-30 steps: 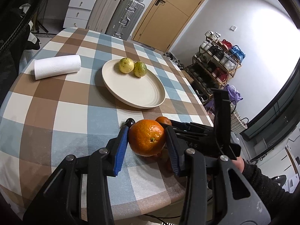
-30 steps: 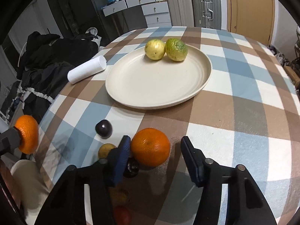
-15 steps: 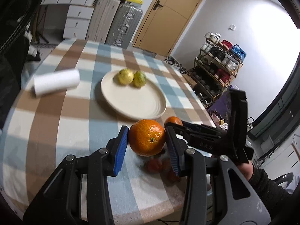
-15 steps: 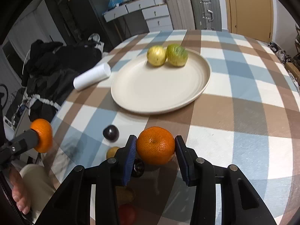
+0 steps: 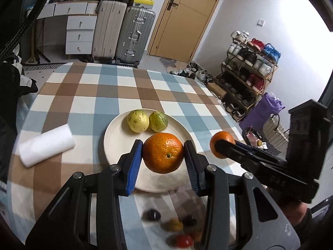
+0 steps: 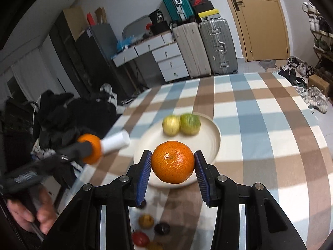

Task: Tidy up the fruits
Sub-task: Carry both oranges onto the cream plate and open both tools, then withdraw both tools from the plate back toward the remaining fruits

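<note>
Left wrist view: my left tool [image 5: 163, 158] is clamped on a large orange [image 5: 163, 152], the blue pads pressing its sides at 3 and 9 o'clock, and it hangs above the near half of the cream plate [image 5: 116, 139]. Two yellow-green fruits [image 5: 138, 120] lie touching each other at 12 o'clock on the plate. At 3 o'clock my right tool [image 5: 221, 146] carries a second orange [image 5: 220, 143]. Small dark, yellow and red fruits [image 5: 181, 240] lie blurred on the checked bench [image 5: 104, 95] at 6 o'clock, and a white roll [image 5: 46, 144] at 9 o'clock.

Right wrist view: my right tool [image 6: 172, 163] grips its orange [image 6: 172, 162] across the widest part, over the plate's [image 6: 214, 141] near rim. My left tool [image 6: 91, 149] shows at 9 o'clock with its orange.

I judge these oranges firm, round and fairly light, with a pebbled skin that grips well; they can roll, so I would hold them at the equator and set them down gently
</note>
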`<state>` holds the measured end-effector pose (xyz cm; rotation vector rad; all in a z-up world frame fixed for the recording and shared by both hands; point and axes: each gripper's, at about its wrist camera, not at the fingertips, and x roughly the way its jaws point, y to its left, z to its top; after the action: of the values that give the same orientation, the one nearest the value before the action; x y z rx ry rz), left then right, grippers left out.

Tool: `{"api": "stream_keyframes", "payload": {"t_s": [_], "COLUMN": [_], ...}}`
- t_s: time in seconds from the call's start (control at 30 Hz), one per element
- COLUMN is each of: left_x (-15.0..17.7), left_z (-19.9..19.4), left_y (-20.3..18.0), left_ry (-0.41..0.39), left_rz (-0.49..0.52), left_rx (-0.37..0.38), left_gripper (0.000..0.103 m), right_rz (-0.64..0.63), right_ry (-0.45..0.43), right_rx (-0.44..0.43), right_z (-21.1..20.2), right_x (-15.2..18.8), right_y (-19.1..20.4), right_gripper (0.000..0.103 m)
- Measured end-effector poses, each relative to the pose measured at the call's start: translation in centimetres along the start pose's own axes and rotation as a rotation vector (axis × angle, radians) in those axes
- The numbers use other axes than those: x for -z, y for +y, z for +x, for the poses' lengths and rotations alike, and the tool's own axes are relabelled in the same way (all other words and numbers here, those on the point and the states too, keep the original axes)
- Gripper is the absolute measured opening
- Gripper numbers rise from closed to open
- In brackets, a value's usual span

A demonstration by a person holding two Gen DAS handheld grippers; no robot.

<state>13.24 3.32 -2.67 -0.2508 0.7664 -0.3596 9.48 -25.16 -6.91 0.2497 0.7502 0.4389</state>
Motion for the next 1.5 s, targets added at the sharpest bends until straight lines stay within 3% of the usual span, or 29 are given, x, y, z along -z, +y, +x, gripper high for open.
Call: {"api": "stream_keyframes", "payload": {"t_s": [0.3,0.53,0.83,0.97,1.0,1.03,1.17,1.23,1.37,1.5], "left_x": [-4.1,-3.9,-3.3,-3.4,-3.4,-3.5,-3.6,-3.3,-2.6,-1.6], "left_z": [7.8,12.2,13.8,13.2,13.0,12.6,10.5,9.0,5.5,2.0], "left_y": [4.9,8.2,8.5,8.2,8.2,8.1,6.9,5.9,3.7,1.9], "left_ry": [0.025,0.089,0.106,0.090,0.079,0.073,0.042,0.021,-0.040,-0.095], "left_rz": [-0.084,-0.119,-0.120,-0.119,-0.119,-0.118,-0.095,-0.070,-0.041,-0.027], "left_rx": [-0.056,-0.049,-0.043,-0.061,-0.060,-0.071,-0.103,-0.124,-0.161,-0.160], "left_gripper": [0.038,0.038,0.038,0.049,0.056,0.058,0.062,0.066,0.083,0.084], "right_rz": [0.025,0.027,0.030,0.040,0.043,0.044,0.013,0.002,-0.011,-0.047], "right_ry": [0.017,0.080,0.117,0.118,0.113,0.105,0.054,0.016,-0.047,-0.102], "right_rx": [0.016,0.045,0.088,0.091,0.087,0.086,0.072,0.073,0.059,0.081], "right_z": [4.8,9.9,12.6,12.8,12.8,12.7,11.5,10.2,7.1,3.5], "right_x": [-4.7,-5.8,-4.8,-4.6,-4.5,-4.5,-4.8,-5.0,-4.9,-4.0], "right_y": [-1.9,-3.7,-4.4,-4.6,-4.6,-4.6,-3.8,-3.3,-2.3,-1.2], "right_gripper": [0.042,0.042,0.043,0.043,0.048,0.054,0.060,0.069,0.083,0.099]}}
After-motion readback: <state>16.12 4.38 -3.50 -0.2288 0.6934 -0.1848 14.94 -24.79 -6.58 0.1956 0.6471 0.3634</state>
